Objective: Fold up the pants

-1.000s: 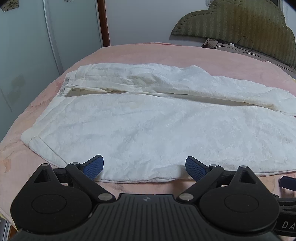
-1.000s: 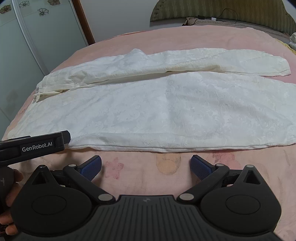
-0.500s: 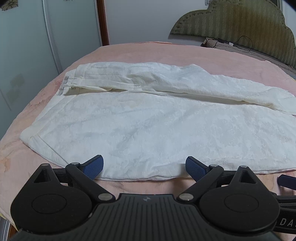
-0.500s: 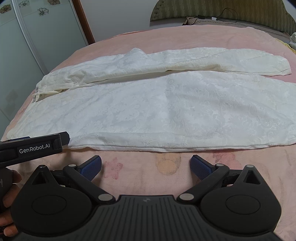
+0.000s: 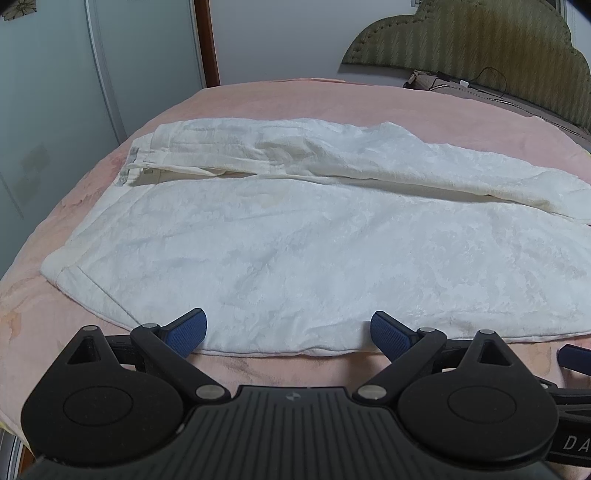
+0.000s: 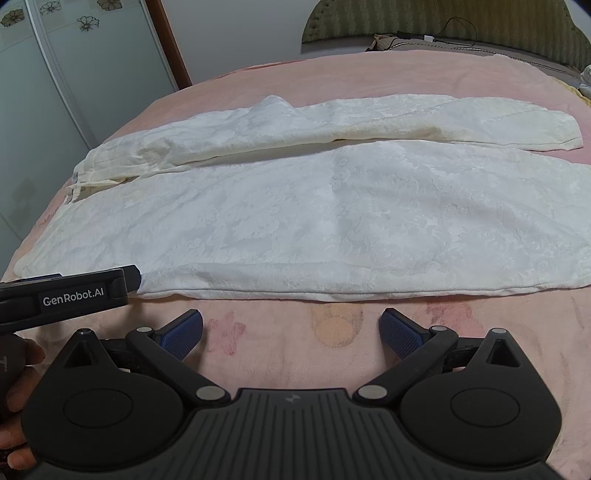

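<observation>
Across the pink bed, your white pants lie flat, legs side by side toward the headboard. Your left gripper hovers spread wide over their near hem; your right gripper, equally spread, sits just short of it.

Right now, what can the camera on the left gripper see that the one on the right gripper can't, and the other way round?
Only the left wrist view shows the left gripper open over the near edge of the pants.

Only the right wrist view shows the far leg's hem, the person's hand, and the right gripper open above the bare blanket.

Both show the white pants spread flat on the pink blanket, the green headboard and the wardrobe doors.
</observation>
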A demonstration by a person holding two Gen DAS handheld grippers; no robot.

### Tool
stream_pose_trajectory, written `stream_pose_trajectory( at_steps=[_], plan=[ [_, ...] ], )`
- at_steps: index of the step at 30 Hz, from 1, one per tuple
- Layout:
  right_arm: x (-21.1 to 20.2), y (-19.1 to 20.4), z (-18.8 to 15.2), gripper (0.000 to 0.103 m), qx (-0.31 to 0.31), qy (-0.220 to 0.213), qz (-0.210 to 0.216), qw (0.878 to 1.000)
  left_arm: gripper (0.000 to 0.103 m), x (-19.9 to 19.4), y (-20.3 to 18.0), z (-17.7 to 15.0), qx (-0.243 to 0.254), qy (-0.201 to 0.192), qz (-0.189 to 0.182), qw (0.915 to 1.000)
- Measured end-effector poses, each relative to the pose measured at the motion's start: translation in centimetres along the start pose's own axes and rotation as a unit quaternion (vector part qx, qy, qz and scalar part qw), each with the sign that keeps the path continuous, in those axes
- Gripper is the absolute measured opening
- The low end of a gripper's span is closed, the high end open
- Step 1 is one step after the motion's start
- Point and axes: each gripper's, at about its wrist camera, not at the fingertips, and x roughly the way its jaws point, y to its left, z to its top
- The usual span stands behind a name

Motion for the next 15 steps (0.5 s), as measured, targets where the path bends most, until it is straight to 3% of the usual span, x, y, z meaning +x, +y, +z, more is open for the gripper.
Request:
stream_pose_trajectory(
  at_steps=[15],
  plan=[
    [0.04,0.07,-0.09,0.103,0.000,0.001,0.002,1.000,0.097,0.14,0.05,-0.10,0.002,0.003,0.001,1.0000]
  ],
)
